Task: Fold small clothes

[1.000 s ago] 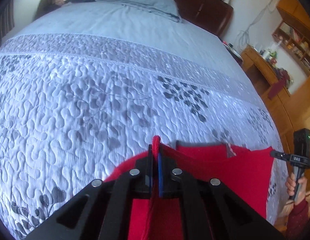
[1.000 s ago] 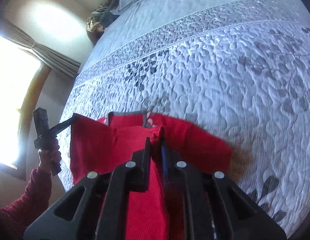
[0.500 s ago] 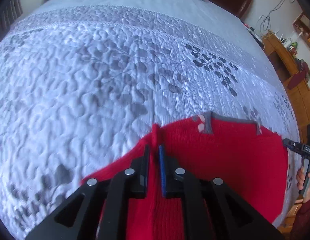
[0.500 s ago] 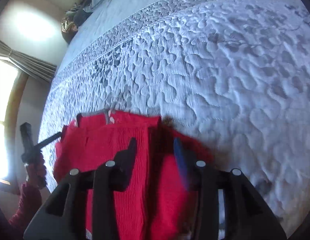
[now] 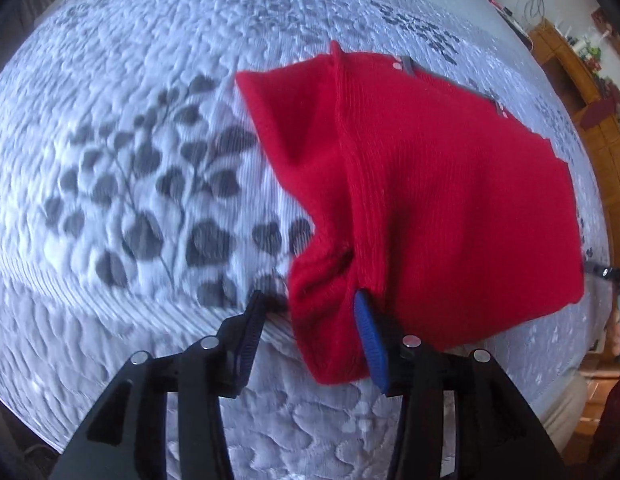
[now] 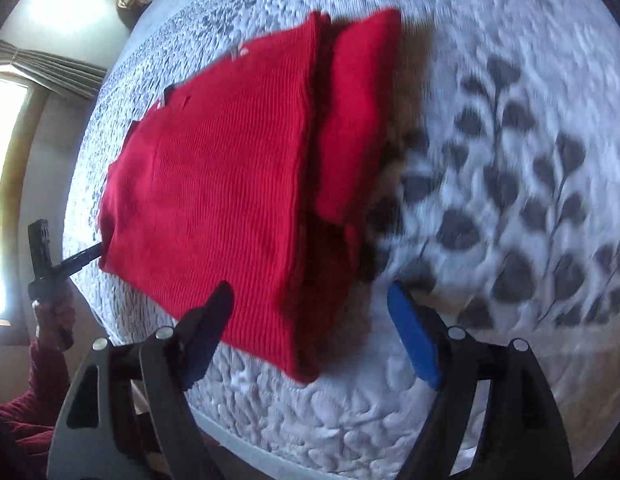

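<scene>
A bed covered by a pale grey quilted bedspread (image 5: 149, 80) with dark leaf sprigs printed on it; a red knitted garment (image 5: 430, 200) lies folded on the bedspread near its front edge, one side doubled over

Left gripper (image 5: 310, 320) was clamped on the red sweater (image 5: 430, 200), now jaws wide apart, sweater released. Right gripper (image 6: 310, 312) spread wider too. Both pulled back toward the near bed edge; sweater lies folded on the quilt (image 5: 129, 120).
</scene>
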Demonstrator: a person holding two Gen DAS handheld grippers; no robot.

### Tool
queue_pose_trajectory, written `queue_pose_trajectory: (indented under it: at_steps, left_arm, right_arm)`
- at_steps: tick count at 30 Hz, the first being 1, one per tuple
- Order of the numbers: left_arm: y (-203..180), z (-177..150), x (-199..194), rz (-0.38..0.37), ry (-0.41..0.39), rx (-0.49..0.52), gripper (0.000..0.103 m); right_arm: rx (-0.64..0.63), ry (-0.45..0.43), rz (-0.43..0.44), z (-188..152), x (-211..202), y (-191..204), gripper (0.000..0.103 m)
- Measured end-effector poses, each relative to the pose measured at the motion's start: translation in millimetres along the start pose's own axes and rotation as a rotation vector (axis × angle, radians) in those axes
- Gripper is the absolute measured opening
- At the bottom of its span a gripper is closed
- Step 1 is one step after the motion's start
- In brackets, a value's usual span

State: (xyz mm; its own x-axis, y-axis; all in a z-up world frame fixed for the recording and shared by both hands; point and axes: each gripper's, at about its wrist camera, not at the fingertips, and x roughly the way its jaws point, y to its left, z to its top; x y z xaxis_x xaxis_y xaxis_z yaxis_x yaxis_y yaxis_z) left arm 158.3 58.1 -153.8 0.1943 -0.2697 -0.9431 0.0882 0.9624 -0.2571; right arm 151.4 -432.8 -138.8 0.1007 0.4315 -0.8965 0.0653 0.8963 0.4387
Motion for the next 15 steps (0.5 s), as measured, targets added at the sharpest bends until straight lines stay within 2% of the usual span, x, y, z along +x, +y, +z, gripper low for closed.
queue_pose_trajectory:
  at_steps: [5, 8, 11, 15]
  left_arm:
    - [-2, -18, -17, -0.079, -0.039, -0.043, 0.048]
    - [2, -24, -24, -0.117, -0.055, -0.067, 0.053]
    - [3, -26, -20, -0.17, -0.039, -0.072, 0.053]
    - [-10, -15, -1, -0.106, -0.017, -0.027, 0.053]
  right_arm:
    - [0.042, -0.025, 0.062, -11, 0, -1, 0.081]
    - [0.046, -0.017, 0.126, -15, -3, 2, 0.081]
    - [0.045, 0.0, 0.157, -17, 4, 6, 0.081]
    - [0.069, 0.004, 0.174, -13, 12, 3, 0.085]
